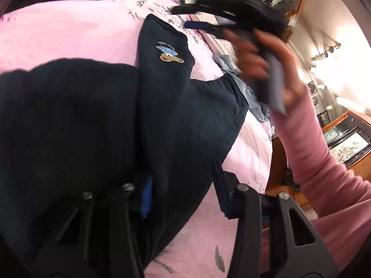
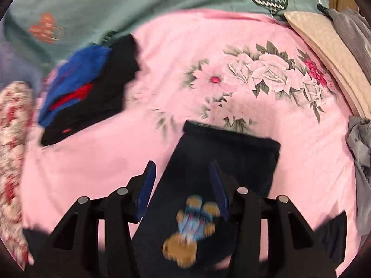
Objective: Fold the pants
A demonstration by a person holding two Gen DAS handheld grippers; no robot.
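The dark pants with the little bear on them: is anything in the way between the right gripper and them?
Nothing visible is. The right gripper hangs open right over the dark pants, with its fingers either side of the cloth. The folded clothes pile lies off to the side.

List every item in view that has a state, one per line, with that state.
navy pants: partly folded, lying on the pink sheet, embroidered patch facing up
left gripper: open, fabric bunched between its fingers
right gripper: open, over the pants, not clamping
folded clothes pile: stacked, black with blue and red pieces
pink sheet: spread flat
grey garment: crumpled at the bed edge
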